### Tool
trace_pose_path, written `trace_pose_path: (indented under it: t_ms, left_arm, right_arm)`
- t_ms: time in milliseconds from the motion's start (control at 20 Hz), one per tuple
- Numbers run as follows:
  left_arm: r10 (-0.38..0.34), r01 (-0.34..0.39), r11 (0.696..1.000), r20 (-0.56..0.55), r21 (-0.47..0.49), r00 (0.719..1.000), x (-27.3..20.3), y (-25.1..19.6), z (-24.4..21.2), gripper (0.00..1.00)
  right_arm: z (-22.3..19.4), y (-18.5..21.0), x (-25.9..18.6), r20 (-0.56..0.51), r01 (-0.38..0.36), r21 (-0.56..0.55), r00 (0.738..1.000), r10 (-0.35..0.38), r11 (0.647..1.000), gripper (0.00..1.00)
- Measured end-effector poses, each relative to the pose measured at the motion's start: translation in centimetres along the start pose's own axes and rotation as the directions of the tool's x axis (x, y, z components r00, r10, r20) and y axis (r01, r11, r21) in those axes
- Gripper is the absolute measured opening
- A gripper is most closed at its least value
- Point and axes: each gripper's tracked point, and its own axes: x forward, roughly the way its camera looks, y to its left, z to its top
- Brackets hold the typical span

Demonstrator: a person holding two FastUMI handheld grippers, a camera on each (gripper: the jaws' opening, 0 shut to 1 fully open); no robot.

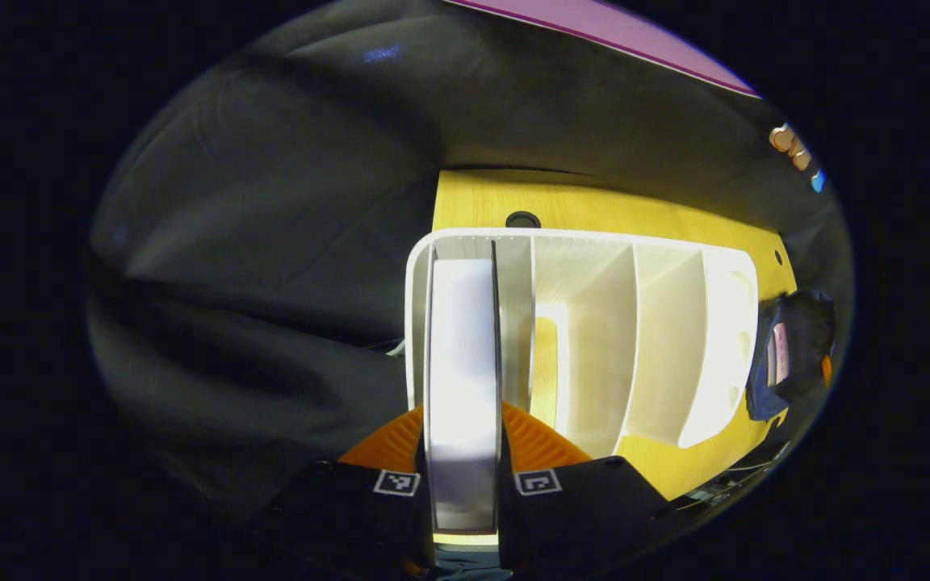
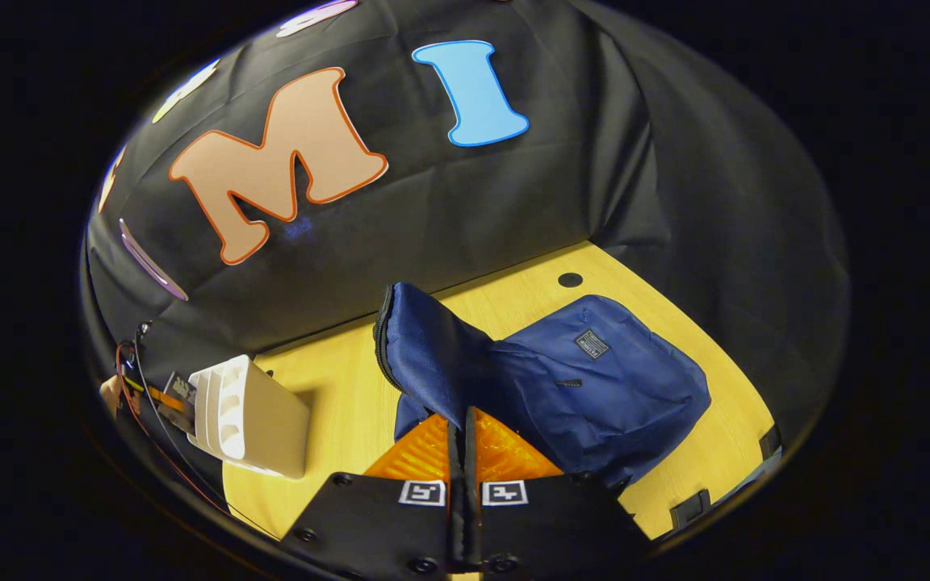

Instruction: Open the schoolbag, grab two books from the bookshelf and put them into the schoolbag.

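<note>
In the left gripper view, a white-edged book (image 1: 462, 379) with dark covers stands on edge in the leftmost slot of the white bookshelf (image 1: 675, 339), its long axis running from the near edge of the rack away toward the far wall. The left gripper (image 1: 462, 452) pinches it, one finger pressed against each cover. The other slots hold nothing that can be made out, and the shelf sits on a yellow wooden table (image 1: 562, 202). At the far right of this view lies the schoolbag (image 1: 796, 339), small and dark at the table's edge.

In the right gripper view the schoolbag (image 2: 594, 387) is navy fabric with a small label patch, lying flat on the table (image 2: 336, 403) with its body stretching to the right. Its flap (image 2: 425, 355) (zip teeth along the edge) stands lifted upright, and the right gripper (image 2: 463, 452) is pressed together on the flap's cloth. The bookshelf (image 2: 251, 415) stands to the left, well apart from the bag.
</note>
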Motion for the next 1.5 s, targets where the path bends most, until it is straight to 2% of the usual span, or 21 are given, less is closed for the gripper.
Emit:
trace_pose_path:
  t_ms: [250, 550, 750, 900, 1000, 1150, 1250, 1500]
  left_arm:
    - [0.006, -0.007, 0.999, 0.036, 0.036, 0.999, 0.0, 0.0, 0.3, 0.27]
    - [-0.03, 0.026, 0.999, 0.123, 0.03, 0.992, -0.1, -0.3, 1.5, 0.25]
    - [-0.056, 0.057, 0.998, 0.205, 0.002, 0.977, -0.3, -0.8, 2.7, 0.25]
    - [-0.043, 0.043, 0.999, 0.255, 0.005, 0.966, -0.5, -0.4, 3.4, 0.25]
    - [-0.057, 0.062, 0.998, 0.285, -0.008, 0.957, -0.6, -0.8, 3.9, 0.24]
    - [-0.098, 0.119, 0.992, 0.321, -0.048, 0.942, -1.1, -1.5, 4.3, 0.25]
    - [-0.149, 0.192, 0.978, 0.354, -0.088, 0.923, -1.2, -3.2, 4.8, 0.25]
    - [-0.299, 0.41, 0.893, 0.437, -0.185, 0.848, -1.0, -9.0, 6.1, 0.25]
  right_arm:
    - [0.0, 0.0, 0.1, -0.003, -0.003, -0.001, 1.0, 0.003, 1.0, 0.03]
    - [0.0, 0.0, 0.0, -0.005, -0.008, 0.003, 1.0, 0.008, 1.0, 0.03]
    - [0.1, 0.0, 0.1, -0.005, -0.011, 0.005, 1.0, 0.011, 1.0, 0.03]
    - [0.0, -0.1, 0.0, -0.005, -0.014, 0.01, 1.0, 0.014, 1.0, 0.03]
    - [0.0, -0.1, -0.1, -0.006, -0.017, 0.013, 1.0, 0.018, 1.0, 0.03]
    - [-0.1, -0.1, 0.0, -0.006, -0.024, 0.017, 1.0, 0.024, 1.0, 0.03]
    - [-0.1, -0.2, 0.0, -0.005, -0.027, 0.023, 1.0, 0.027, 0.999, 0.03]
    - [0.0, -0.4, -0.2, -0.003, -0.034, 0.03, 0.999, 0.034, 0.999, 0.03]
